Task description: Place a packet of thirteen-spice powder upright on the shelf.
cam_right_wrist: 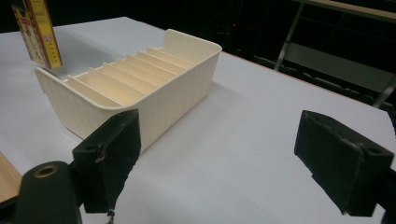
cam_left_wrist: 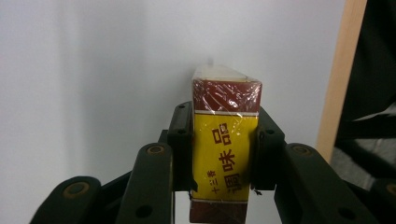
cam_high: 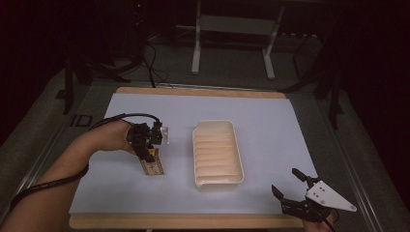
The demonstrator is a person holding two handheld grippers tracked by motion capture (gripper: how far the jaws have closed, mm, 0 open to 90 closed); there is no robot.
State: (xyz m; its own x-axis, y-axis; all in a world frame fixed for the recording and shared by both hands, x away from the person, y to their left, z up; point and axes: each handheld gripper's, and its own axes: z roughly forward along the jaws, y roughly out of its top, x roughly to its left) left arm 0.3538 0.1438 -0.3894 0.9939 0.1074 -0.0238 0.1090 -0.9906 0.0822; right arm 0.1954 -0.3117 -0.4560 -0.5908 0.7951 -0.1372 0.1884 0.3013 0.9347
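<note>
A yellow and dark red box [cam_left_wrist: 226,93] printed with characters and wrapped in clear film is clamped between my left gripper [cam_left_wrist: 225,149] jaws. From above, the left gripper [cam_high: 150,153] is left of the tray, and the box [cam_high: 154,167] sticks out of it toward the table's front. I cannot tell whether the box's far end touches the sheet. A cream ribbed tray [cam_high: 196,145] lies empty mid-table. My right gripper [cam_high: 285,180] is at the front right corner, open and empty. In its own view the right gripper [cam_right_wrist: 224,163] faces the tray [cam_right_wrist: 173,98], with the box [cam_right_wrist: 39,32] beyond it.
A white sheet [cam_high: 270,125] covers a wooden tabletop [cam_high: 193,221] whose edge shows at front and back. Past the far edge stand white table legs [cam_high: 196,53] and cables on a dark floor. Open sheet lies between the tray and the right gripper.
</note>
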